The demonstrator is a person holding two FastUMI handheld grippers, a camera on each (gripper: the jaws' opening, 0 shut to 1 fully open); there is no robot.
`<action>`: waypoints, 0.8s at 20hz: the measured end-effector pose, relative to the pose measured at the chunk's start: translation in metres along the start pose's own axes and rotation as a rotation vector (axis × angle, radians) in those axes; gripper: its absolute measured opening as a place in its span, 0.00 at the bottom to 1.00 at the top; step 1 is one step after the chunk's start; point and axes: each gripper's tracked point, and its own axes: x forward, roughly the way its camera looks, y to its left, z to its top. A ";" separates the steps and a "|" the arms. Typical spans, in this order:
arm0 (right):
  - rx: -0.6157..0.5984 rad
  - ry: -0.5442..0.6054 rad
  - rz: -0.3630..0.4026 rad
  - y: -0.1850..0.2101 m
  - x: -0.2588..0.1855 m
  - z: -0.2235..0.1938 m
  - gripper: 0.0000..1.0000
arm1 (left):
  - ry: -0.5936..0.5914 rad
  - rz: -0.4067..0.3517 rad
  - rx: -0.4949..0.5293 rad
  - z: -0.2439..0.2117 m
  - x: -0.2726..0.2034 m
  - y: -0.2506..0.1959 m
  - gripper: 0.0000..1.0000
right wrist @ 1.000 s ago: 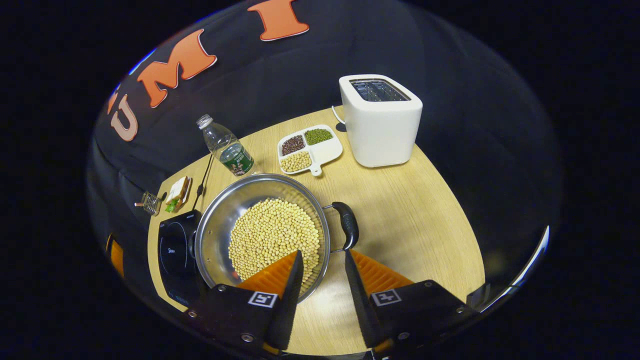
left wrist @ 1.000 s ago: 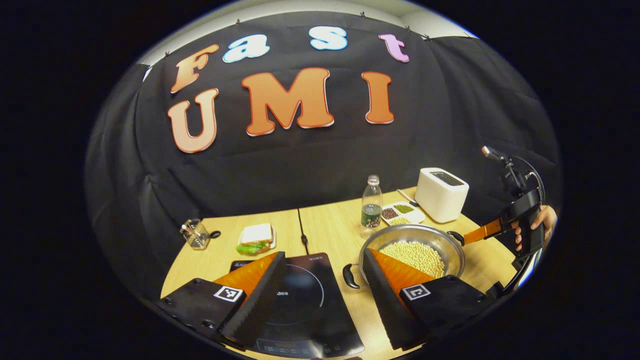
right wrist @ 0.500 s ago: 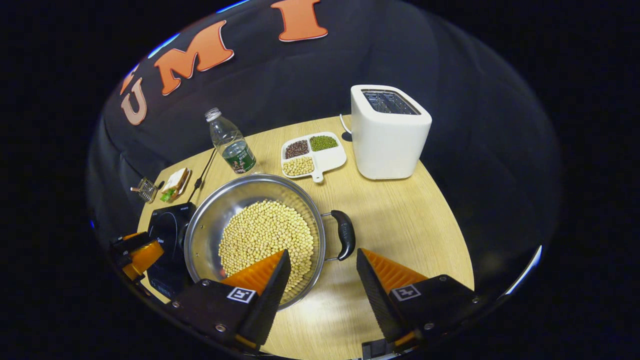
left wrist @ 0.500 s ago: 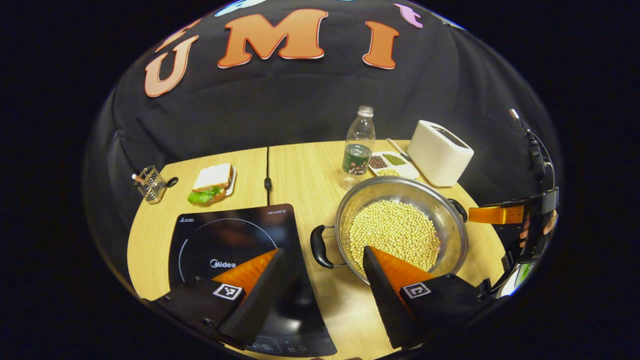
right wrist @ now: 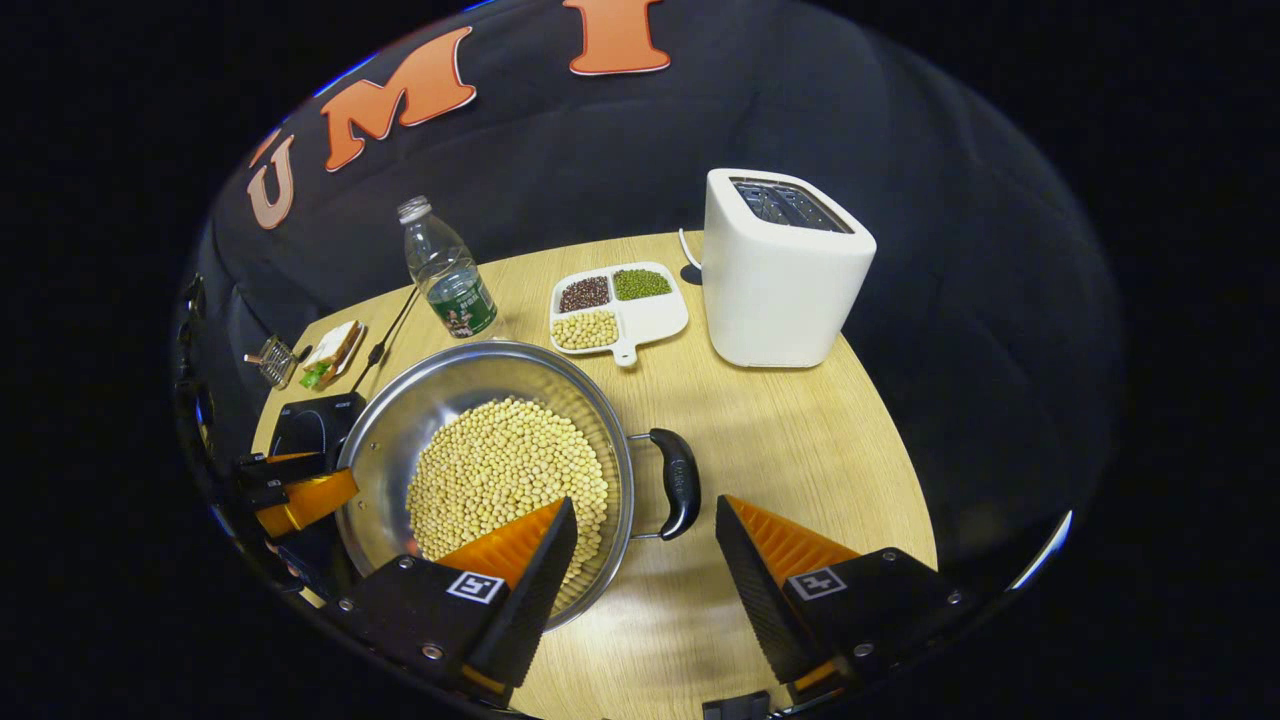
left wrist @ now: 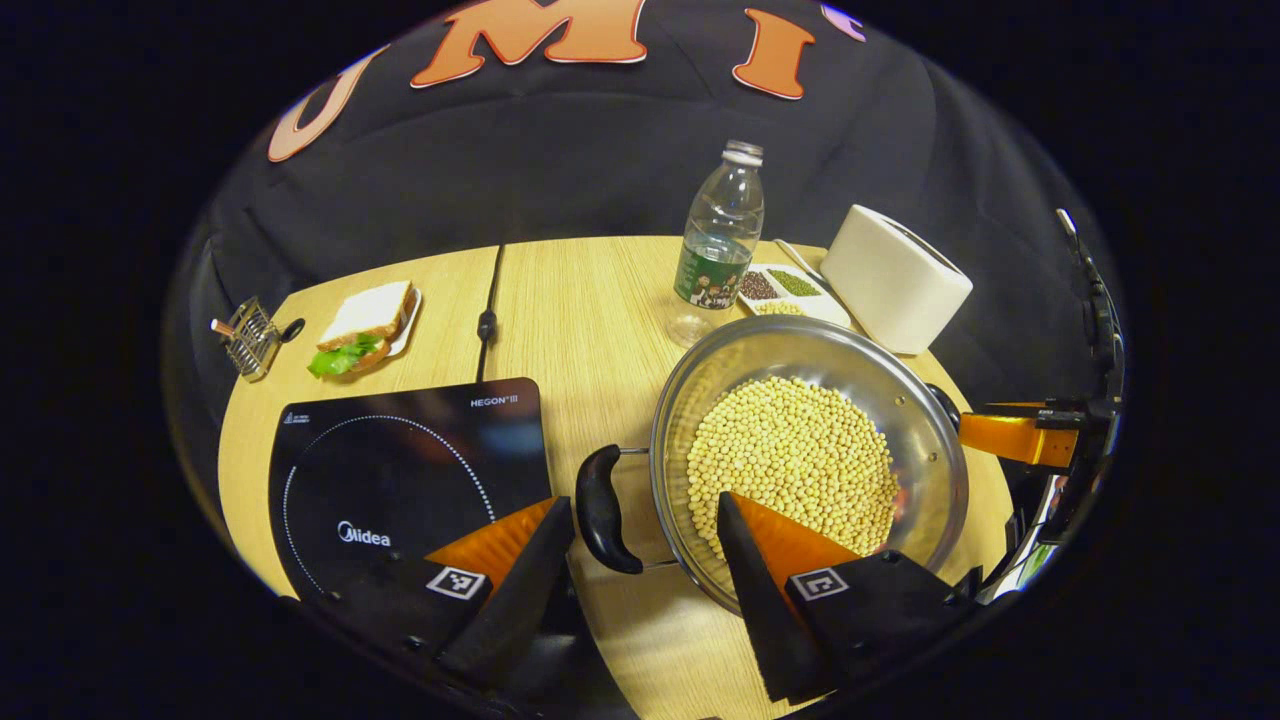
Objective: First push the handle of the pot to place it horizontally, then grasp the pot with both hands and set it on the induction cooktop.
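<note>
A steel pot (left wrist: 770,350) full of pale beans (left wrist: 790,460) stands on the wooden table, right of the black induction cooktop (left wrist: 400,460). In the left gripper view my left gripper (left wrist: 642,500) is open, and the pot's black left handle (left wrist: 603,510) lies between its fingers, close to the left one. In the right gripper view my right gripper (right wrist: 643,503) is open too, and it straddles the pot's (right wrist: 430,400) right handle (right wrist: 678,483). Neither gripper presses on a handle. Each gripper also shows across the pot: the right gripper (left wrist: 1010,435) and the left gripper (right wrist: 300,495).
Behind the pot stand a plastic bottle (left wrist: 718,245), a divided dish of beans (right wrist: 615,305) and a white toaster (right wrist: 785,270). A sandwich on a plate (left wrist: 365,325), a small wire holder (left wrist: 248,335) and a cable (left wrist: 488,320) lie beyond the cooktop.
Both grippers have come down and forward to the pot, so that each handle now sits between a pair of fingers. The right gripper's fingers have spread wider. The pot has not moved.
</note>
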 end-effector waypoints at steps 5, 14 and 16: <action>-0.008 -0.018 -0.030 -0.009 0.008 0.003 0.88 | -0.005 0.005 -0.014 0.005 0.018 -0.003 0.96; 0.024 0.020 -0.081 -0.028 0.036 -0.010 0.88 | -0.043 0.042 0.005 0.018 0.059 -0.011 0.92; 0.033 0.024 -0.078 -0.029 0.039 -0.012 0.88 | -0.043 0.054 0.012 0.017 0.068 -0.008 0.86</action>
